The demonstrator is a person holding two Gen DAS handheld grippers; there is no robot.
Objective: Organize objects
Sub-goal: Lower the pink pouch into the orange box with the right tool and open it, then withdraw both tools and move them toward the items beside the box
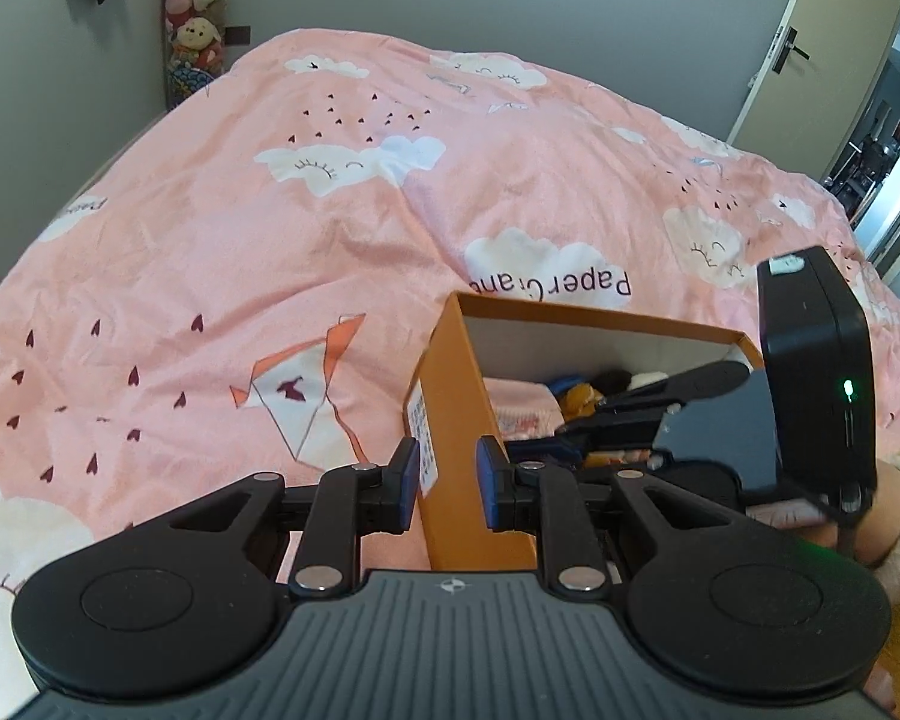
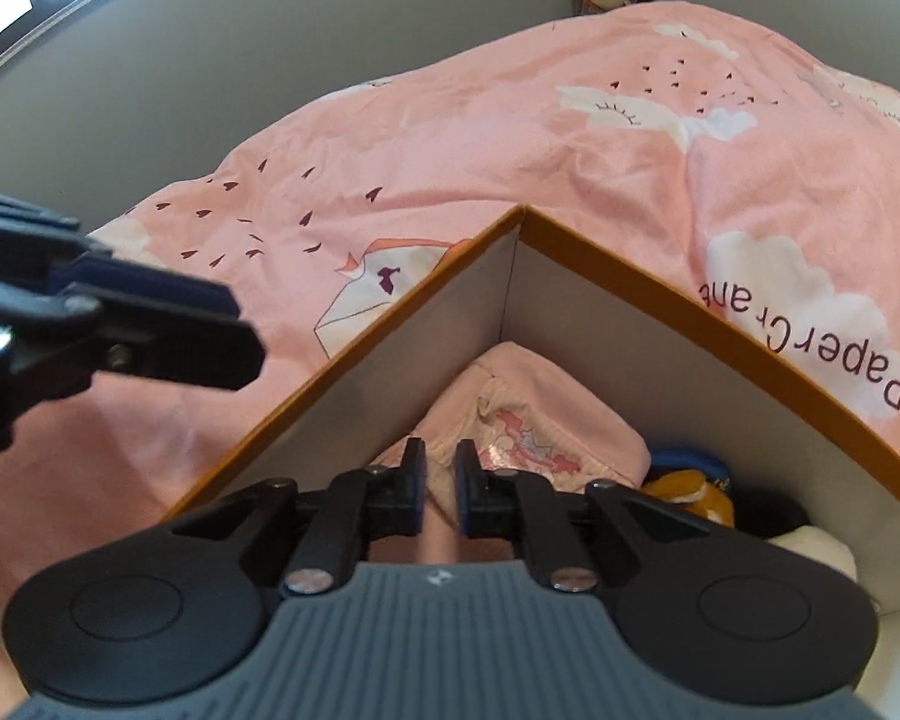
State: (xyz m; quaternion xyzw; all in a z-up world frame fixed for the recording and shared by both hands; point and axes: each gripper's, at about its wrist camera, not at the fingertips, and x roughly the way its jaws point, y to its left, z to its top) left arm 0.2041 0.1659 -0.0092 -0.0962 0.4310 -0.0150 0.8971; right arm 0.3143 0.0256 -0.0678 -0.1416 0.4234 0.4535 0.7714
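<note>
On the pink bedspread (image 1: pixel 210 240), left tongs (image 1: pixel 447 483) clamp the orange box (image 1: pixel 450 384) wall

Orange box (image 1: pixel 450 420) looking like matt cardboard, pale smooth inside. Bed cover (image 1: pixel 240 228) showing soft, creased, printed pink cloth. Left hand-held gripper (image 1: pixel 447 483) looking like matt black plastic, shiny metal pins, blue pads (image 1: pixel 489 480). Pink garment (image 2: pixel 528 420) in box appearing fleecy.

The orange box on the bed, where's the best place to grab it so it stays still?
Probably its thin side wall, from above. The orange box stands open-topped on the pink duvet, so a rim edge sticks up free for jaws to straddle. The left gripper already pinches the near wall that way, one pad outside, one inside, clear of the soft things inside.
</note>
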